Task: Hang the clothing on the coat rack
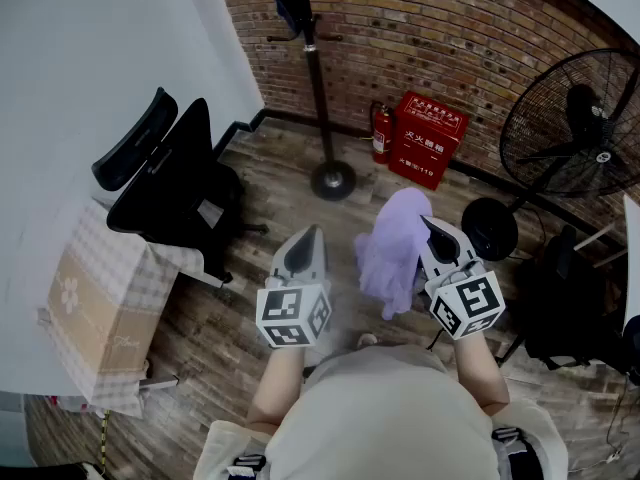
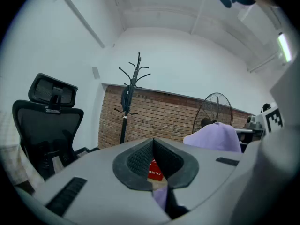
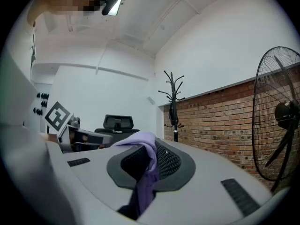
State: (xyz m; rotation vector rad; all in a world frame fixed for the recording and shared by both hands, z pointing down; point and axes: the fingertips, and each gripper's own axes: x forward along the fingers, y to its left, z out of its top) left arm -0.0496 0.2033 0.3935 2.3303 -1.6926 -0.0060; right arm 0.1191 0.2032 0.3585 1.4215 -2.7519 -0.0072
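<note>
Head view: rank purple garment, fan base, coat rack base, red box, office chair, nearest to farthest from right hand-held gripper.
1. Purple garment, clamped in the right hand-held gripper.
2. Fan base, just to its right.
3. Red fire-extinguisher box, ahead, and coat rack base, ahead-left: too close to call.
4. Office chair, far left.

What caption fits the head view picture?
The right gripper holds purple clothing, facing the coat rack by a brick wall.
</note>
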